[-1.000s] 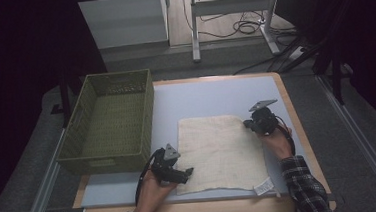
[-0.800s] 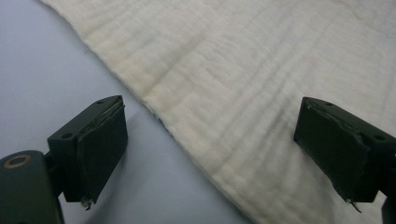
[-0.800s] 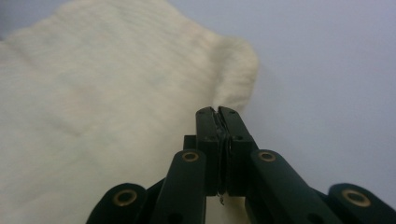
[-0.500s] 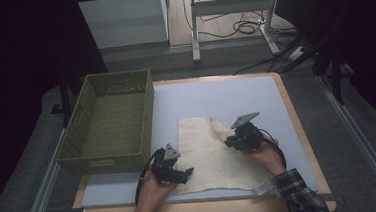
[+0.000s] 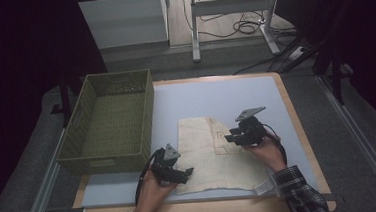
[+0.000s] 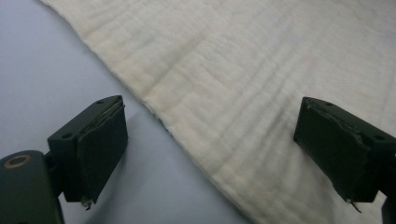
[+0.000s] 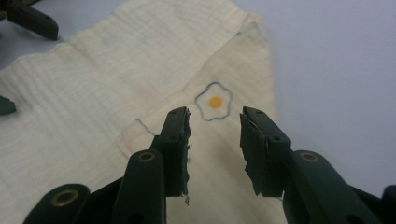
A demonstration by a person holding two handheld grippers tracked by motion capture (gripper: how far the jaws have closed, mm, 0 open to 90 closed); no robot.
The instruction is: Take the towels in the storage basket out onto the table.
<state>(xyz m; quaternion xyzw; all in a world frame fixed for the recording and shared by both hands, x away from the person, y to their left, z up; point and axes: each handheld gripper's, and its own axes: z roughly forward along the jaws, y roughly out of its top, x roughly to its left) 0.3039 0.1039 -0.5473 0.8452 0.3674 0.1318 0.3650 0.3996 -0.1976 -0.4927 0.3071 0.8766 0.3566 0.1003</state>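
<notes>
The cloth [image 5: 214, 152] lies flat on the table, one far corner folded over toward the middle — the right gripper [image 7: 214, 140] sits directly above that flap, jaws just opening, nothing between them. The left gripper [image 6: 210, 140] is wide open and empty, straddling the near-left edge, which runs diagonally between its jaws.

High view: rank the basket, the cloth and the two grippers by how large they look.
1. Green basket, largest.
2. Cream cloth.
3. Right gripper and left gripper: alike in size, so unranked between them.
</notes>
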